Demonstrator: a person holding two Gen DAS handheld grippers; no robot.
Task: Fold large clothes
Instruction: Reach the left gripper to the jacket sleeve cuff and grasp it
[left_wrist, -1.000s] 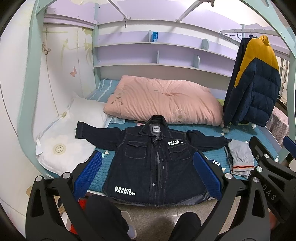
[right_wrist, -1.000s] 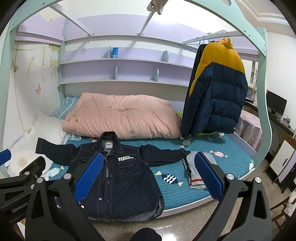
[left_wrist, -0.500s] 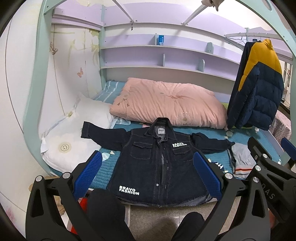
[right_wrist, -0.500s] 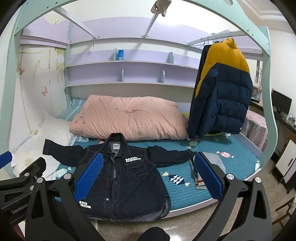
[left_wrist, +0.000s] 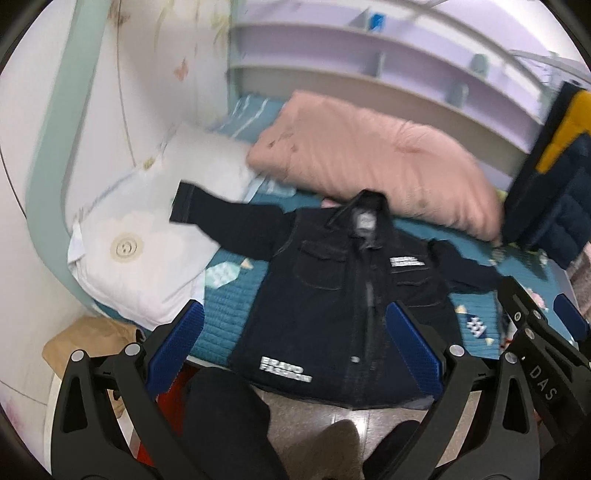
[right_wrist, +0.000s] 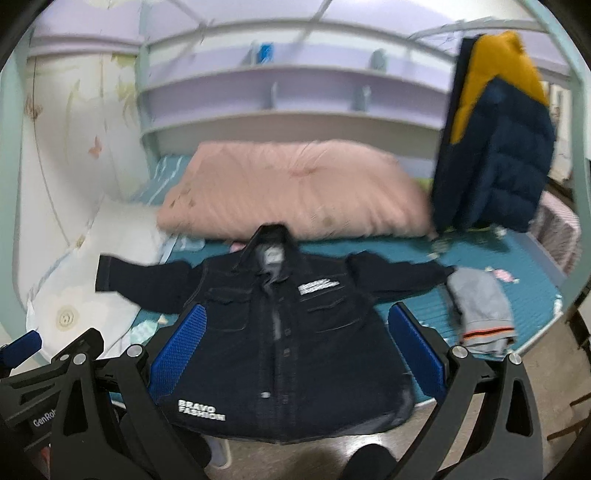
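We're lining up on the dark denim jacket (right_wrist: 280, 332) spread flat at the bed's (right_wrist: 524, 291) front edge, both jaws spread and empty, a sleeve grab next.

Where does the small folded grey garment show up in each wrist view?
Left wrist: not clearly in it; the right gripper covers that spot at the right edge.
Right wrist: grey garment lies on the bed, right of the jacket.
Shared landmark: the pink quilt.
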